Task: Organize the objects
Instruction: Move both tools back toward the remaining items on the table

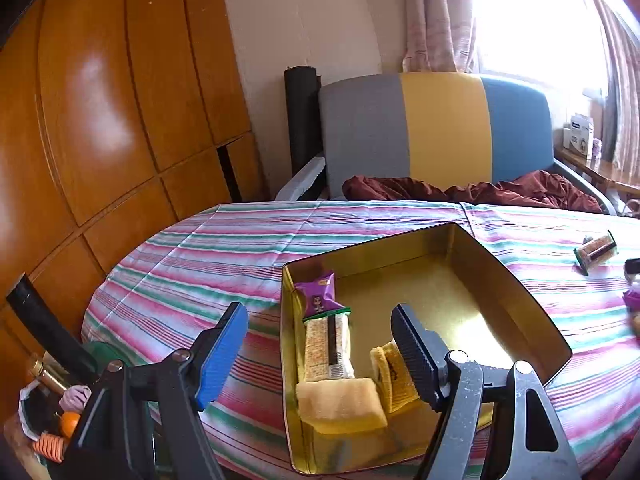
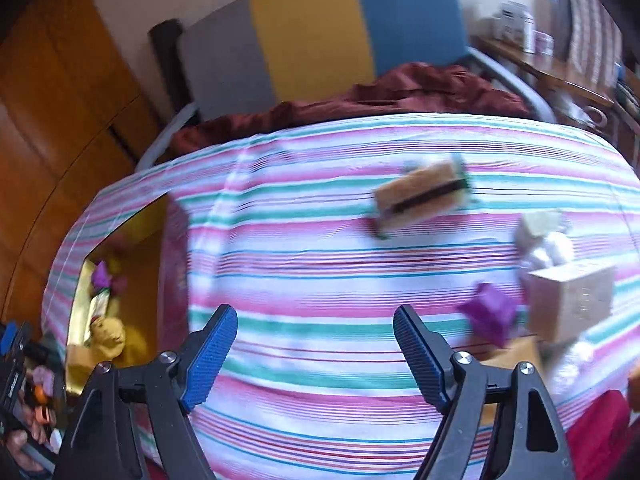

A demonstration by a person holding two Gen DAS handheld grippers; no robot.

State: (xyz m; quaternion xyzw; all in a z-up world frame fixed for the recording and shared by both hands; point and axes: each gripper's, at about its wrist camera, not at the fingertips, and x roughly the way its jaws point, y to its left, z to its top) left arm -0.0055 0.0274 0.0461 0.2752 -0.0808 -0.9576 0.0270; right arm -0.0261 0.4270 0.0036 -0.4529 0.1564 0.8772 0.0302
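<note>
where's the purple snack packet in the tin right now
In the left wrist view, the purple packet lies in the gold tin's far left corner, against the left wall, just beyond the green-edged rice cracker bar.

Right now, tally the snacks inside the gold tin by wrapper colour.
Inside the gold tin, left wrist view:
Purple wrapper: 1
Clear wrapper with green ends: 1
Yellow wrapper: 2
Total: 4
</note>
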